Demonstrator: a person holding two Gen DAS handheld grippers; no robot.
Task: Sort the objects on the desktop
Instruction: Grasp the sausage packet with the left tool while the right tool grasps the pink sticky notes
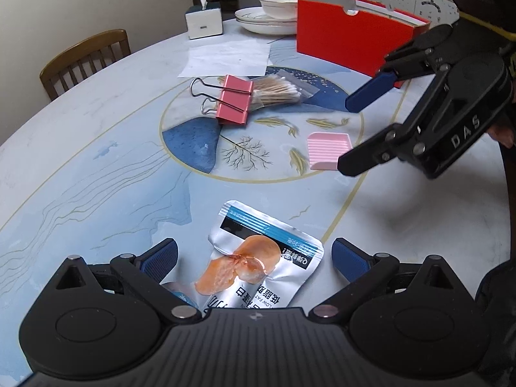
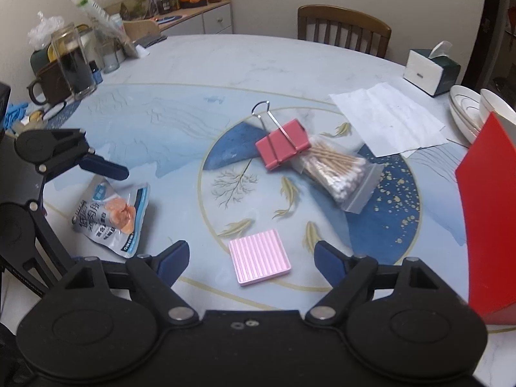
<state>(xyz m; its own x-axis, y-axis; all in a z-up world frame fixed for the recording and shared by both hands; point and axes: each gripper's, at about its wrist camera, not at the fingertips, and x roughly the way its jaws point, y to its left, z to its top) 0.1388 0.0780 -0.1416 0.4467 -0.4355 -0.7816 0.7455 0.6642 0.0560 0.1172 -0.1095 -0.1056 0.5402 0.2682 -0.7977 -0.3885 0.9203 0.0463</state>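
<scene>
A silver snack packet [image 1: 258, 258] with an orange picture lies flat on the table between the fingers of my left gripper [image 1: 254, 259], which is open with both blue pads clear of the packet. A pink ribbed pad [image 2: 259, 256] lies between the fingers of my right gripper [image 2: 252, 256], also open and not touching it. In the left wrist view the right gripper [image 1: 358, 129] hangs tilted just right of the pink pad [image 1: 327, 150]. A pink binder clip [image 2: 282, 145] overlaps a bag of cotton swabs [image 2: 338, 174] at the table's centre.
A red open box [image 1: 348, 45] stands at the back right, with plates and a bowl [image 1: 267, 16], a tissue box [image 1: 203, 21] and a paper sheet [image 1: 225, 58] nearby. Jars and a mug [image 2: 64, 74] crowd the table's far left. Wooden chair [image 2: 343, 29] behind.
</scene>
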